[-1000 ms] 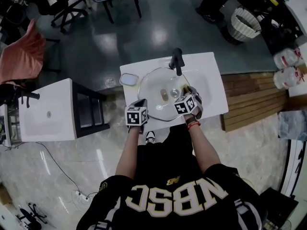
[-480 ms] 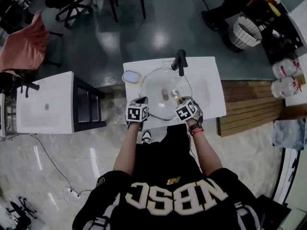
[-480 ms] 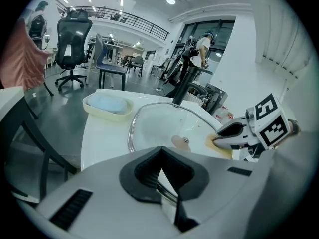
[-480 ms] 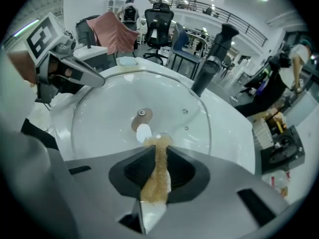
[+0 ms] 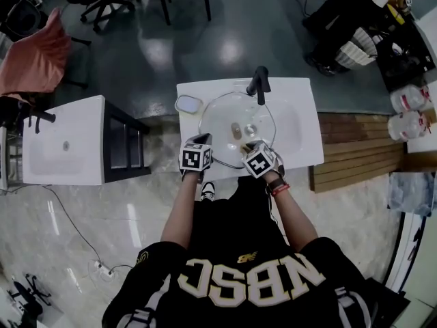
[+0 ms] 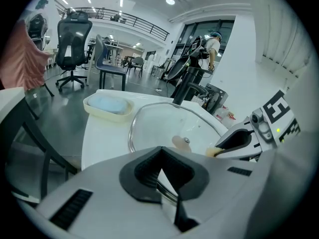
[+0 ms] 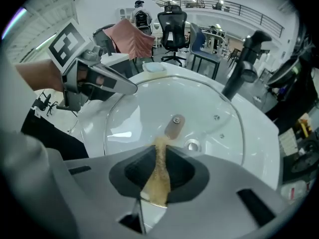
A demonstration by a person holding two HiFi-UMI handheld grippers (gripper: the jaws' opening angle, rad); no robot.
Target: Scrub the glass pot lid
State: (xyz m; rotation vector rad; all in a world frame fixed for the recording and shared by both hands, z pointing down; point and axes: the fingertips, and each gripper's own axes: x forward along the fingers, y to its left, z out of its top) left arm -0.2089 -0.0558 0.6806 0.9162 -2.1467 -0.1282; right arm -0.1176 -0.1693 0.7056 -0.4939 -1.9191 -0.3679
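One lid [image 5: 218, 123] — white sink [image 5: 302, 108], grey floor [image 5: 225, 46]

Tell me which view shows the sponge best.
Right gripper view: the sponge sits centre frame, pinched in the right tongs, pointing at the lid. Left gripper view catches only its yellow tip past the right tongs. Head view: hidden beneath the right tongs.
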